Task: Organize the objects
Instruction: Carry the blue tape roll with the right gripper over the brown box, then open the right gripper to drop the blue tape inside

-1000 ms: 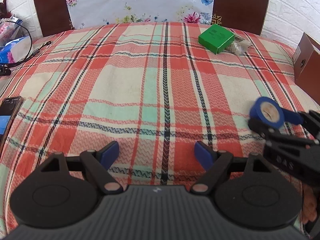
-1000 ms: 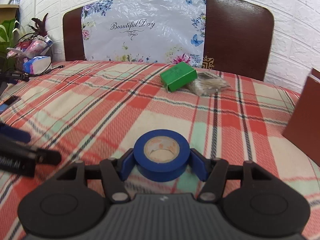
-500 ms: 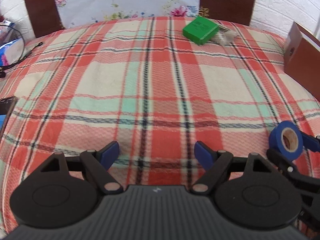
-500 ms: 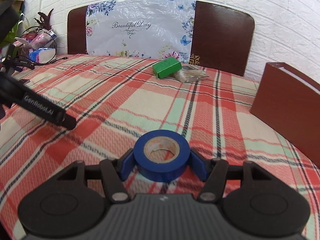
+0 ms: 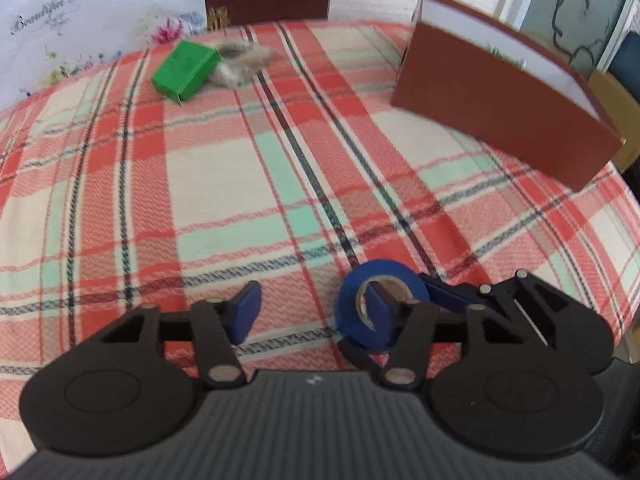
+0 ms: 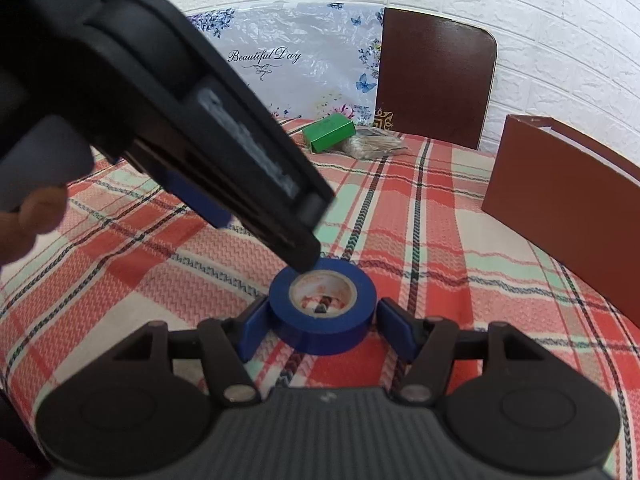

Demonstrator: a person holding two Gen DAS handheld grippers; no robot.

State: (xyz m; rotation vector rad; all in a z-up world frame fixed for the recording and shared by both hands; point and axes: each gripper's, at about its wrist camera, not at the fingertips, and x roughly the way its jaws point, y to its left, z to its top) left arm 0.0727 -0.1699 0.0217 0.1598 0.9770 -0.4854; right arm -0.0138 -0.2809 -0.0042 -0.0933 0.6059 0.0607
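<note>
Right wrist, floral sheet (image 6: 304, 68) reading "Beautiful Day"

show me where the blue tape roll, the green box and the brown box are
blue tape roll (image 6: 322, 322), right wrist view, on its outer blue band facing the camera
green box (image 5: 185, 69), left wrist view, middle of its top face
brown box (image 6: 560, 216), right wrist view, on its near side wall

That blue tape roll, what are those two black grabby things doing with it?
A person holds a gripper in each hand. The right gripper has the blue tape roll between its fingers, over the plaid tablecloth. The left gripper has just been closing, with one finger poked into the roll's hole, perhaps to take it. A green box and a brown box sit farther back.
</note>
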